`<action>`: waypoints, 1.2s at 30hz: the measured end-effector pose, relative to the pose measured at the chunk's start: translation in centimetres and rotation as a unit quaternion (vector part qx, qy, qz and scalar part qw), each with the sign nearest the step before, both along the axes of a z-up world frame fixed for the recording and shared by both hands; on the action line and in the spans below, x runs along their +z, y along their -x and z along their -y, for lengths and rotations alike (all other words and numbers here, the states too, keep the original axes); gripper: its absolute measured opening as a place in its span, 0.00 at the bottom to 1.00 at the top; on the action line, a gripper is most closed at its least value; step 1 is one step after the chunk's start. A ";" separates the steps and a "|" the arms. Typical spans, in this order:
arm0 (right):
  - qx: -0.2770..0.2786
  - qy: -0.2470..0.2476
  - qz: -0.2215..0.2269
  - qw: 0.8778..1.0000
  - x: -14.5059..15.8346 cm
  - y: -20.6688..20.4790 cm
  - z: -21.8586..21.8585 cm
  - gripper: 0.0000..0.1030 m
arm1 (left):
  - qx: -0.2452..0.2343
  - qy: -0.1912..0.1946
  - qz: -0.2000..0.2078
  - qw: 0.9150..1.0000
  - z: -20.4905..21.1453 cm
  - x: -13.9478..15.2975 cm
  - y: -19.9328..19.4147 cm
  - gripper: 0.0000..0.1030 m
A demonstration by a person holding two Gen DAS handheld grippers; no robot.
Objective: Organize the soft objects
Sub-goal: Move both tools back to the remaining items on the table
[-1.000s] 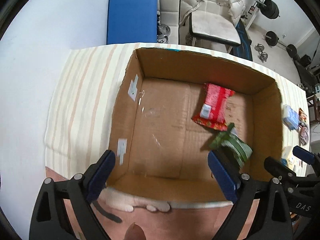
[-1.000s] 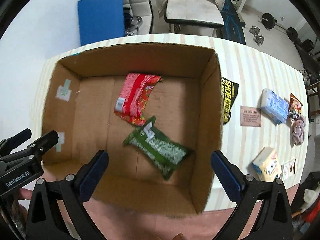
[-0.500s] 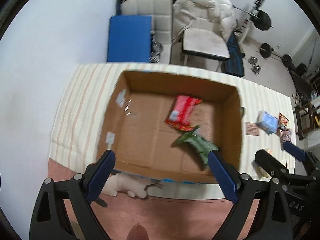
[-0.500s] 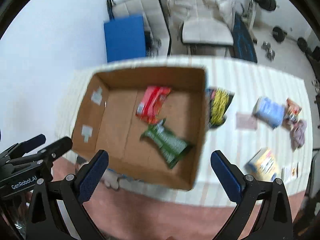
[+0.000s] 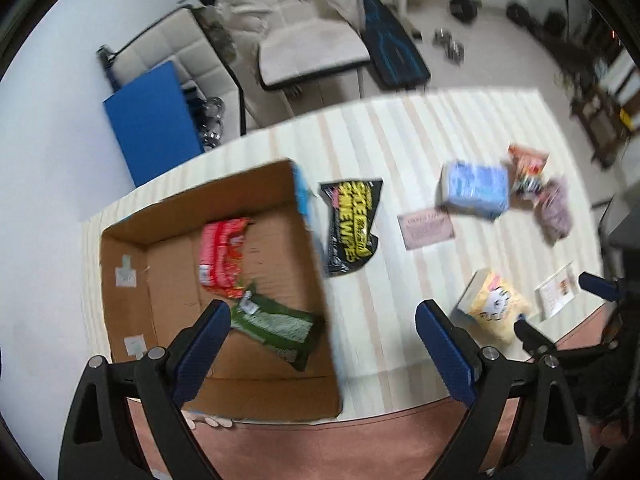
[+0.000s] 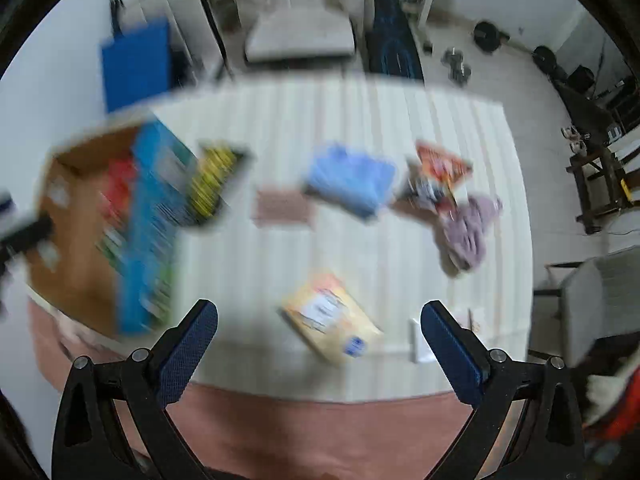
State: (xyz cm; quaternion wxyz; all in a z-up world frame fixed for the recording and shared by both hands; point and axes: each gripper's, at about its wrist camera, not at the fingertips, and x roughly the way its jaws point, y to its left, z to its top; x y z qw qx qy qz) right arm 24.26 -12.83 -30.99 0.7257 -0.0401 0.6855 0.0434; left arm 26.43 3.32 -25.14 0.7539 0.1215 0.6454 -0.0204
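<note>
Open brown cardboard box [image 5: 224,300] on the striped surface [image 5: 400,152] holds two items: red snack packet [image 5: 220,256], green packet [image 5: 276,326]. Left outside, right of the box: black-and-yellow wipes pouch [image 5: 352,226] just beside it, blue soft pack [image 5: 474,190], yellow pack [image 5: 496,308], mauve cloth [image 5: 554,210]. Task judged early. Left claw [image 5: 320,344] and right claw [image 6: 320,344] both spread wide, empty. Right view smeared by blur; labels unreadable.

Left hand-held gripper [image 5: 322,330]: black angular arms, textured blue fingers [image 5: 204,344], silver screws at the joints. Right hand-held gripper [image 6: 319,334]: same build and colours.
</note>
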 end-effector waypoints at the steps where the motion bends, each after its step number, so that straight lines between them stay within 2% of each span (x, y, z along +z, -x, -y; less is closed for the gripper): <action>1: 0.008 0.006 -0.023 1.000 -2.1 0.1 0.4 0.95 | -0.006 -0.005 -0.007 1.000 0.7 -0.8 -0.1 0.92; 3: 0.024 0.007 -0.060 0.998 -5.6 0.2 0.5 0.94 | -0.010 -0.019 -0.027 0.999 1.9 -2.9 -0.7 0.92; 7: 0.032 -0.002 -0.107 0.994 -10.9 0.6 0.2 0.90 | -0.003 -0.024 -0.060 0.998 3.0 -5.6 -1.2 0.92; 8: 0.035 0.013 -0.105 0.994 -11.6 0.6 0.2 0.89 | 0.001 -0.022 -0.065 0.998 3.3 -6.0 -1.5 0.92; 9: 0.038 0.029 -0.098 0.994 -12.1 0.5 0.3 0.84 | 0.006 -0.016 -0.071 0.997 3.5 -6.2 -1.8 0.92; 10: 0.030 0.023 -0.101 0.994 -12.5 0.4 0.8 0.78 | 0.013 -0.006 -0.080 0.997 3.8 -6.5 -2.1 0.92; 13: -0.021 0.000 -0.091 0.996 -12.1 0.0 3.4 0.74 | 0.044 0.044 -0.110 0.992 4.5 -7.1 -3.5 0.92; 15: -0.063 0.003 -0.082 0.995 -11.7 -0.4 6.0 0.73 | 0.080 0.100 -0.145 0.981 5.3 -8.0 -5.0 0.92; 16: -0.089 -0.002 -0.080 0.993 -11.6 -0.6 7.7 0.72 | 0.093 0.116 -0.155 0.977 5.6 -8.4 -5.5 0.92; 18: -0.142 -0.017 -0.078 0.987 -11.3 -0.8 11.1 0.72 | 0.129 0.156 -0.179 0.963 6.7 -9.6 -7.2 0.92; 20: -0.172 -0.021 -0.072 0.982 -10.9 -1.0 13.3 0.71 | 0.155 0.175 -0.188 0.954 8.3 -10.8 -9.0 0.92; 21: -0.185 -0.021 -0.066 0.980 -10.6 -1.2 14.6 0.71 | 0.160 0.180 -0.187 0.952 9.1 -11.2 -9.8 0.92; 24: -0.210 -0.023 -0.057 0.976 -10.1 -1.5 16.8 0.69 | 0.153 0.169 -0.185 0.956 12.4 -12.9 -12.1 0.92; 30: -0.230 -0.030 -0.053 0.971 -10.3 -2.1 20.0 0.69 | 0.101 0.119 -0.176 0.972 17.8 -16.3 -14.5 0.92; 33: -0.222 -0.025 -0.051 0.973 -10.4 -2.6 19.7 0.68 | 0.067 0.070 -0.170 0.981 18.2 -17.4 -13.6 0.92; 36: -0.213 -0.023 -0.048 0.976 -10.4 -2.5 19.1 0.68 | 0.042 0.028 -0.172 0.984 16.7 -17.7 -11.9 0.92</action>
